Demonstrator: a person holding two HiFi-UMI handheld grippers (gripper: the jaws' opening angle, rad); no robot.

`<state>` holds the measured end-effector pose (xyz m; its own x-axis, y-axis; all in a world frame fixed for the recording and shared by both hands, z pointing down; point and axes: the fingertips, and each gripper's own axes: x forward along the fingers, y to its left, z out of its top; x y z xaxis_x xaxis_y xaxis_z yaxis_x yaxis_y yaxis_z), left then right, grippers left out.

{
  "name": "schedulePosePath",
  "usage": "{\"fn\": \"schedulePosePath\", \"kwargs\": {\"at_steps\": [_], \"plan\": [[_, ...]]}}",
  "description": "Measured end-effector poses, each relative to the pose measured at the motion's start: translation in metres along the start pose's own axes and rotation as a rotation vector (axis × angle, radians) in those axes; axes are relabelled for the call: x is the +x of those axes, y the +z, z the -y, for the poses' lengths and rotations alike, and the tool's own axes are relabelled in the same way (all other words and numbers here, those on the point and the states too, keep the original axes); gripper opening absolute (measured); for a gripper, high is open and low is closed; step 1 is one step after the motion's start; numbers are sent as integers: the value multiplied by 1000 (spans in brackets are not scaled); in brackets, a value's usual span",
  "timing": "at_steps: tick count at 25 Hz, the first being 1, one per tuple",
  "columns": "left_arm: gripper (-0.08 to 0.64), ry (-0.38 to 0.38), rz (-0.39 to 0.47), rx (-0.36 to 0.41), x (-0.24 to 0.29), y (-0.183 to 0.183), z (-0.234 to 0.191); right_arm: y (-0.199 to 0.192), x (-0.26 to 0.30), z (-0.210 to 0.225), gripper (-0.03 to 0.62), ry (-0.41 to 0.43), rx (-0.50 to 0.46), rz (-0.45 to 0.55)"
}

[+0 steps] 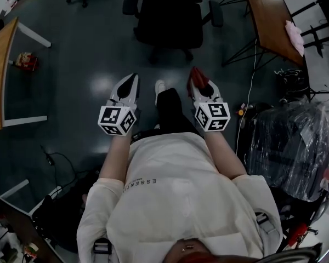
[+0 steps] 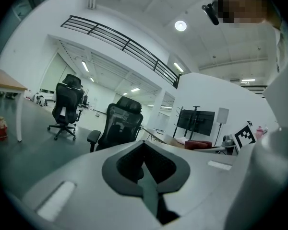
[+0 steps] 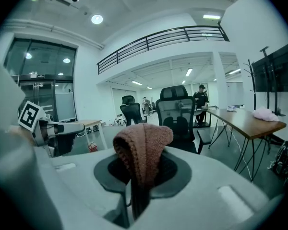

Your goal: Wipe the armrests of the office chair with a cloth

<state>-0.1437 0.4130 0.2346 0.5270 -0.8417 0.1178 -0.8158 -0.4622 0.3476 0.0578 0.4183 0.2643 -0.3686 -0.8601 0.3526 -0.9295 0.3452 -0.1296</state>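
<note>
Cloth [image 3: 143, 145] pinched in right gripper [image 1: 200, 84], left gripper [image 1: 132, 80] clamped on nothing, office chair [image 1: 170, 15] top centre, well apart; cloth may slip out when dragged along armrests [image 1: 216, 13].

Knitted reddish-brown cloth [image 3: 143, 150], folded into a hump, pinched in right tool [image 3: 140, 186]. Black office chair [image 1: 170, 15] upright on the floor ahead, dark armrests [image 1: 130, 3] either side.

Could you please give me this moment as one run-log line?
right gripper: shut on cloth | left gripper: shut, empty | chair: ahead, untouched
</note>
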Motion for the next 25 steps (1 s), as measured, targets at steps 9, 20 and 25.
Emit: {"fn": "schedulePosePath", "kwargs": {"at_steps": [9,20,25], "plan": [[15,78,-1,52,60,20,-66,24,117,17,55,81,45,-42],[15,149,-28,5,185,66,-181,90,295,47,55,136,27,-96],[15,185,-25,-1,217,88,-226,117,365,56,55,140,54,-111]]}}
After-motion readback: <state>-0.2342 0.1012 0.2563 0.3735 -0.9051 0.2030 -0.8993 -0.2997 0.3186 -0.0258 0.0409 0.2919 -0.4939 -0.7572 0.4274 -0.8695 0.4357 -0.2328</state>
